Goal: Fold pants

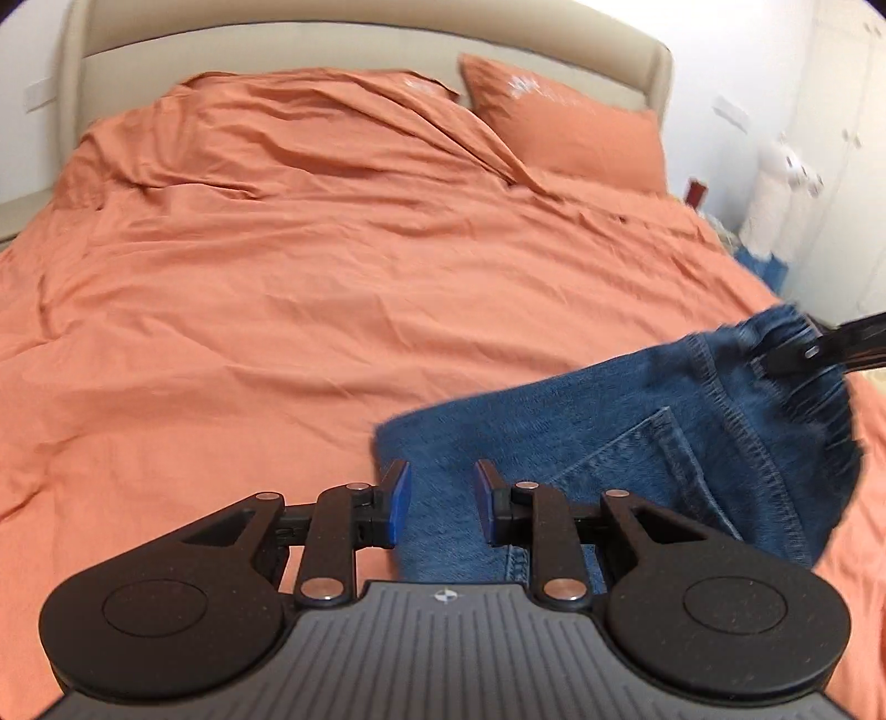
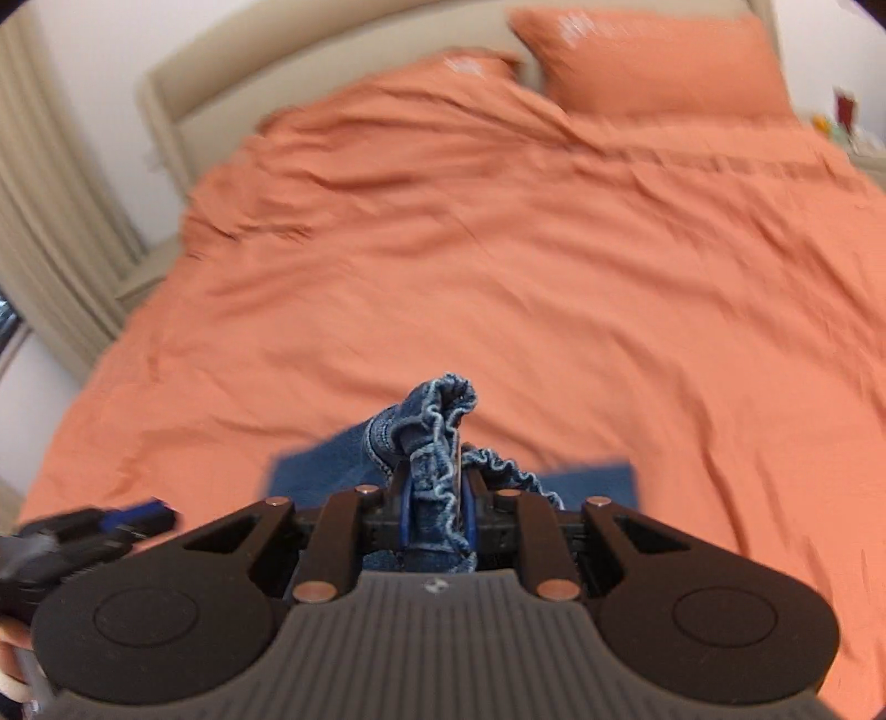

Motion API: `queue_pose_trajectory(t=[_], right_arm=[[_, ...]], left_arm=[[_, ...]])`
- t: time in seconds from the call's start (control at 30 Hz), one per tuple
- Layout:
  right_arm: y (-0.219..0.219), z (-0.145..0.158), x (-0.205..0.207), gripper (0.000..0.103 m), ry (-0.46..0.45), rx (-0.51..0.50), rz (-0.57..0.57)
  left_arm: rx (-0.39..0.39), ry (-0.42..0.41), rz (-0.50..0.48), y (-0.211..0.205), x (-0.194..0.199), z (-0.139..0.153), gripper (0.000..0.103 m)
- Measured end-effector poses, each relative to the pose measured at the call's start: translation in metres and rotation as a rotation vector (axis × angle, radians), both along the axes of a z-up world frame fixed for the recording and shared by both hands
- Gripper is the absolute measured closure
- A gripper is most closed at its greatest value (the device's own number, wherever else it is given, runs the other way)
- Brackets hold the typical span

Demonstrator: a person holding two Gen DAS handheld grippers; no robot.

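Nearest the left wrist cam: left gripper (image 1: pixel 442 501), blue-padded fingers (image 1: pixel 400 501) spread apart w/ nothing between them, hovering over the near-left part of the jeans (image 1: pixel 609 443). Denim shows in the gap betw the fingers but whether they touch it can't be told.

Jeans lie on the orange bedspread (image 1: pixel 304 304) toward the foot edge of the bed, right of centre in left view. Back pocket w/ double stitching faces up. Waistband end is lifted off the bedspread at the right side, where the right gripper (image 1: pixel 786 354) comes in from the frame's right edge & pinches the bunched elastic waist.

Right wrist view: right gripper (image 2: pixel 437 515) w/ fingers pressed onto a scrunched wad of waistband (image 2: pixel 437 421), which sticks up past the fingertips; rest of the jeans (image 2: pixel 310 471) spread flat below on the bedspread (image 2: pixel 498 249). Left gripper (image 2: pixel 138 518) blurred at lower left of that view, well apart from the right one.

Orange pillow (image 1: pixel 565 127) at the head-end right corner against the beige headboard (image 1: pixel 332 39). Bedspread wrinkled, esp toward the head end. Beige curtain (image 2: pixel 50 221) beside the bed's left edge
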State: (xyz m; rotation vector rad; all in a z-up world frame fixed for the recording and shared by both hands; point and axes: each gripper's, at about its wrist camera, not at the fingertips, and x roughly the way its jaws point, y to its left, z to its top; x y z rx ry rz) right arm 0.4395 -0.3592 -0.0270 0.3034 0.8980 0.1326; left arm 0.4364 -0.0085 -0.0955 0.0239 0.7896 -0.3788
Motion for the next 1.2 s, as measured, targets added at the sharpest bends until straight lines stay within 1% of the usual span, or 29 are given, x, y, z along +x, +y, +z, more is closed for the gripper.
queue_pose_trajectory(t=[0.1, 0.17, 0.27, 0.37, 0.4, 0.47, 0.5, 0.53, 0.63, 0.7, 0.73, 0.77, 0.8, 0.87, 0.93, 0.97, 1.03, 1.1, 1.13, 1.2], right_arm=[[-0.031, -0.054, 0.002, 0.090, 0.057, 0.013, -0.066], [-0.045, -0.079, 0.007, 0.091, 0.058, 0.036, -0.089], [-0.054, -0.108, 0.018, 0.091, 0.078, 0.049, -0.096], [-0.060, -0.128, 0.023, 0.089, 0.106, 0.074, -0.123], [-0.062, -0.130, 0.022, 0.087, 0.107, 0.077, -0.124], [-0.059, -0.124, 0.019, 0.081, 0.095, 0.053, -0.103], [-0.058, -0.118, 0.017, 0.069, 0.090, 0.043, -0.108], [-0.058, -0.111, 0.012, 0.067, 0.074, 0.036, -0.112], [-0.056, -0.085, -0.021, 0.067, -0.008, -0.002, -0.099], [-0.053, -0.072, -0.051, 0.068, -0.084, -0.012, -0.096], [-0.051, -0.069, -0.066, 0.072, -0.110, -0.021, -0.092], [-0.047, -0.068, -0.080, 0.074, -0.136, -0.033, -0.091], [-0.043, -0.069, -0.091, 0.079, -0.163, -0.044, -0.089], [-0.035, -0.073, -0.110, 0.080, -0.208, -0.058, -0.089], [-0.031, -0.079, -0.123, 0.080, -0.207, -0.033, -0.111], [-0.028, -0.082, -0.129, 0.080, -0.211, -0.033, -0.145], [-0.023, -0.088, -0.136, 0.080, -0.216, -0.035, -0.199], [-0.024, -0.098, -0.141, 0.080, -0.231, 0.009, -0.237], [-0.025, -0.104, -0.140, 0.080, -0.224, 0.024, -0.245], [-0.027, -0.115, -0.136, 0.082, -0.198, 0.022, -0.238]], left_arm=[[0.034, 0.004, -0.041, -0.015, 0.002, -0.017, 0.074], [0.043, -0.002, -0.064, -0.021, 0.004, -0.027, 0.074], [0.062, 0.030, -0.067, -0.026, 0.013, -0.044, 0.074], [0.078, 0.051, -0.049, -0.027, 0.017, -0.057, 0.074], [0.076, 0.052, -0.046, -0.026, 0.016, -0.057, 0.074], [0.079, 0.050, -0.039, -0.022, 0.012, -0.054, 0.074], [0.081, 0.047, -0.038, -0.020, 0.009, -0.051, 0.074], [0.083, 0.042, -0.040, -0.018, 0.003, -0.046, 0.074], [0.107, 0.035, -0.059, -0.012, -0.017, -0.033, 0.074], [0.140, 0.028, -0.073, -0.013, -0.033, -0.024, 0.067], [0.159, 0.023, -0.080, -0.014, -0.042, -0.020, 0.066], [0.171, 0.016, -0.086, -0.015, -0.053, -0.016, 0.060], [0.180, 0.010, -0.089, -0.015, -0.062, -0.012, 0.052], [0.192, 0.001, -0.097, -0.017, -0.082, -0.007, 0.046], [0.202, -0.003, -0.108, -0.019, -0.101, -0.006, 0.039], [0.211, -0.003, -0.111, -0.021, -0.110, -0.008, 0.035], [0.242, -0.005, -0.122, -0.025, -0.126, -0.014, 0.034], [0.273, 0.005, -0.118, -0.028, -0.141, -0.024, 0.033], [0.281, 0.015, -0.117, -0.029, -0.147, -0.029, 0.033], [0.300, 0.030, -0.125, -0.033, -0.154, -0.041, 0.031]])
